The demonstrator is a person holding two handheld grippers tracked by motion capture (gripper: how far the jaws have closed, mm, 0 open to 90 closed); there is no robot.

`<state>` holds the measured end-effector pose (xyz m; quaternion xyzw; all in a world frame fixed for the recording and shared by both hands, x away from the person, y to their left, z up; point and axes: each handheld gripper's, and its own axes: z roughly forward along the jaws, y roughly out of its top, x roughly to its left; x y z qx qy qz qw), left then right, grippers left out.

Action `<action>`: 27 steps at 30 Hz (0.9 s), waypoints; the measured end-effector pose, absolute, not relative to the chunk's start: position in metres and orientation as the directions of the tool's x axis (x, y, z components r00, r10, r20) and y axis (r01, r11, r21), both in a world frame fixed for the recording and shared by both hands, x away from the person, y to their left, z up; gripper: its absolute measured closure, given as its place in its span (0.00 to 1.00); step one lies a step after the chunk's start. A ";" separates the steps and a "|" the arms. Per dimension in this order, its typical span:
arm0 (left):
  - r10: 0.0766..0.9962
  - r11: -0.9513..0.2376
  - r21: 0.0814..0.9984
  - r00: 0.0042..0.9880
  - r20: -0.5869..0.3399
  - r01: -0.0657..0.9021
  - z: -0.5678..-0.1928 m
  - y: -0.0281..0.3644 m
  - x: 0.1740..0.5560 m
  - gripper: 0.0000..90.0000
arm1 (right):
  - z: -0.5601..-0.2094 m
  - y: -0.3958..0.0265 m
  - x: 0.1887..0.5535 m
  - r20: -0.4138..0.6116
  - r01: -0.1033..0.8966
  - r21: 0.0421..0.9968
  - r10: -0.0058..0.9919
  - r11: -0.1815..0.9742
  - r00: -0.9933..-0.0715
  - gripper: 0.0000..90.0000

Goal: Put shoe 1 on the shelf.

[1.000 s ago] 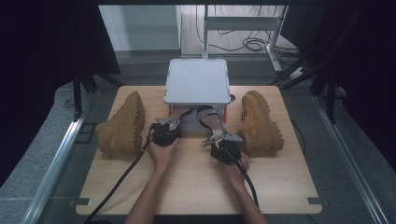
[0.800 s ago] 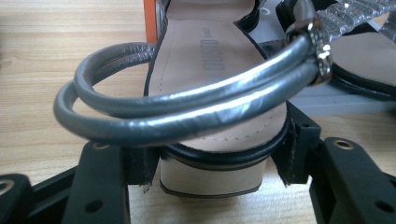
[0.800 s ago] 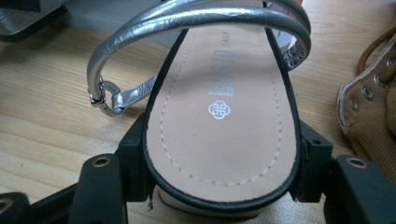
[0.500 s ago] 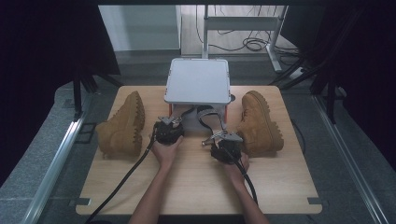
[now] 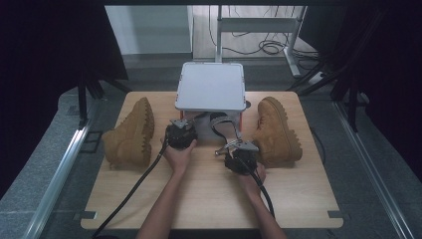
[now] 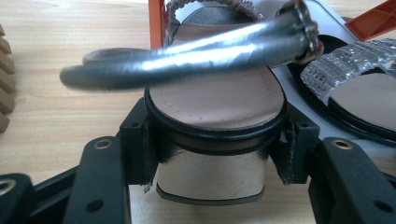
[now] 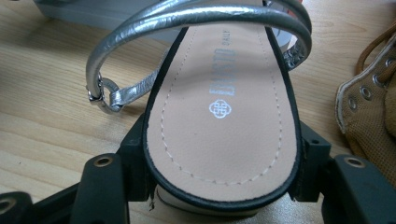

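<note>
Sandals w/ silver straps: left hand-held gripper [image 6: 212, 158] clamped the heel of one silver-strapped block-heel sandal [image 6: 217, 100]; right hand-held gripper [image 7: 219, 163] clamped its twin sandal [image 7: 222, 116], both on the wooden desk [image 5: 209, 194] btw. tan boots [image 5: 130, 134].

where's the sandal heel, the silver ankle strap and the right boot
sandal heel [image 6: 210, 175], left gripper view, on its shiny metallic back face
silver ankle strap [image 7: 187, 18], right gripper view, on the strap's top arc
right boot [image 5: 276, 132], high view, on its tan upper

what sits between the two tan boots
In the high view, between the left boot and right boot: the grey box, two silver sandals and both grippers.
</note>
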<state>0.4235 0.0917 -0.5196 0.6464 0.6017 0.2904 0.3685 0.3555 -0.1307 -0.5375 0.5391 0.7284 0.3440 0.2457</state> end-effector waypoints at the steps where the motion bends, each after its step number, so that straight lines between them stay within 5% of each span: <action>1: 0.992 -0.008 0.827 0.107 -0.063 0.562 -0.520 0.091 0.425 0.47 | -0.537 -0.131 0.355 0.015 0.618 0.765 0.955 0.180 -0.297 0.44; 12: 0.995 -0.032 0.822 0.098 -0.030 0.569 -0.525 0.082 0.436 0.47 | -0.537 -0.131 0.355 0.016 0.617 0.766 0.955 0.180 -0.298 0.44; 27: 0.970 -0.150 0.786 0.243 0.000 0.599 -0.527 0.091 0.419 0.40 | -0.537 -0.131 0.355 0.016 0.617 0.766 0.954 0.180 -0.299 0.44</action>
